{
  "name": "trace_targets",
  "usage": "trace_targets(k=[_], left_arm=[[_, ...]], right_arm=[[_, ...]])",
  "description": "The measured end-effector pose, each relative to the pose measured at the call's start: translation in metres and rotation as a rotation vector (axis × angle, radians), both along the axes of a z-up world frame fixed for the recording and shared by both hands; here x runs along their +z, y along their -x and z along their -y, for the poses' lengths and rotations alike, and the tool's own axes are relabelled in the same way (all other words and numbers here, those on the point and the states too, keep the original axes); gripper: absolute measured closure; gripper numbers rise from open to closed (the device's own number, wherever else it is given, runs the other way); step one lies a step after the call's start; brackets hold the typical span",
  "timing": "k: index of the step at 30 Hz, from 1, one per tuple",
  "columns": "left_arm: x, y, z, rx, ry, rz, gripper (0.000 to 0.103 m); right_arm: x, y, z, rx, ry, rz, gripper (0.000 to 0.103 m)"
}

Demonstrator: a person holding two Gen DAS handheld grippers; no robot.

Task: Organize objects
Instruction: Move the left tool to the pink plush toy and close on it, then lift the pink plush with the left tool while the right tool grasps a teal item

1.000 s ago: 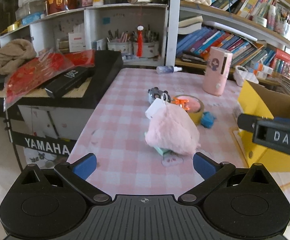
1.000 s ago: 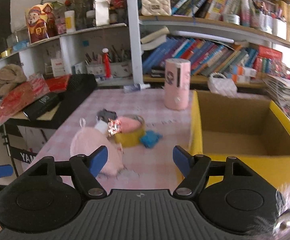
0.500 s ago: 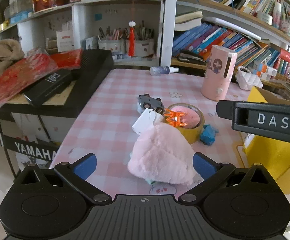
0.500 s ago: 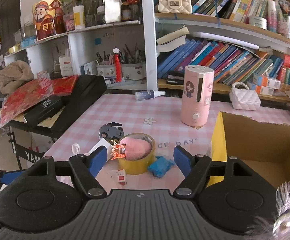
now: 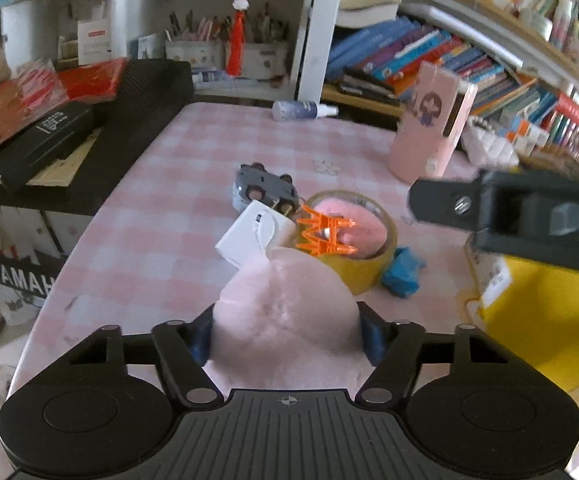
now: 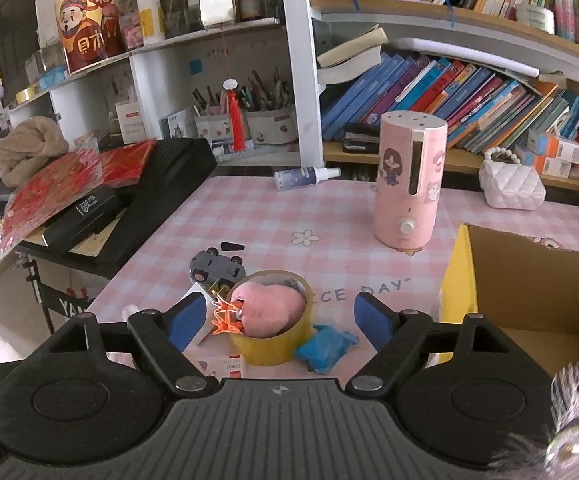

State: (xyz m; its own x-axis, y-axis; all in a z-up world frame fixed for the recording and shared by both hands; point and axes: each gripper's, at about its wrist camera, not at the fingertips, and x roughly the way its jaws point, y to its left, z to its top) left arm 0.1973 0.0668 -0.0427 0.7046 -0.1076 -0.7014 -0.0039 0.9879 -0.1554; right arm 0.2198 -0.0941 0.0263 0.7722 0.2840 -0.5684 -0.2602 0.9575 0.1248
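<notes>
The left claw [image 5: 285, 334] has just been closing, and its blue pads now press both sides of the pink plush toy [image 5: 285, 320] at the desk's [image 5: 161, 208] near edge. The right claw [image 6: 277, 320] has just been opening and stands wide, holding nothing, around the yellow tape roll [image 6: 269, 344]. An orange hair clip [image 6: 225, 314] hangs on that roll's rim. The yellow cardboard box [image 6: 537, 280] sits at the right edge.

Bookshelf [image 6: 469, 80], keyboard [image 6: 161, 200], pink humidifier [image 6: 409, 184]
</notes>
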Motion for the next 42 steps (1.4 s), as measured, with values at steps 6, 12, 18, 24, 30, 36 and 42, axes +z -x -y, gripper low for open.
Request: trace_targets(k=[6,12,18,24,30,36,42], left_arm=[[0.017,0.042,-0.054,0.187,0.071,0.051,0.036],[0.015,0.072,-0.099,0.422,0.100,0.022,0.036],[0.023,0.085,-0.097,0.462,0.066,0.039,0.036],[0.030,0.089,-0.101,0.472,0.057,0.061,0.036],[0.034,0.088,-0.098,0.430,0.062,0.067,0.036],[0.050,0.092,-0.094,0.371,0.080,0.111,0.036],[0.055,0.105,-0.081,0.253,0.129,0.137,0.036]], right_arm=[[-0.009,-0.004,-0.011,0.029,0.004,-0.014,0.020],[-0.040,-0.009,-0.045,0.162,0.060,-0.135,0.020],[-0.058,-0.004,-0.071,0.252,0.085,-0.180,0.024],[-0.074,0.000,-0.100,0.394,0.130,-0.241,0.058],[-0.086,-0.006,-0.113,0.417,0.199,-0.191,0.080],[-0.055,0.007,-0.093,0.401,0.104,-0.178,0.080],[-0.018,0.035,-0.055,0.293,0.037,-0.146,0.080]])
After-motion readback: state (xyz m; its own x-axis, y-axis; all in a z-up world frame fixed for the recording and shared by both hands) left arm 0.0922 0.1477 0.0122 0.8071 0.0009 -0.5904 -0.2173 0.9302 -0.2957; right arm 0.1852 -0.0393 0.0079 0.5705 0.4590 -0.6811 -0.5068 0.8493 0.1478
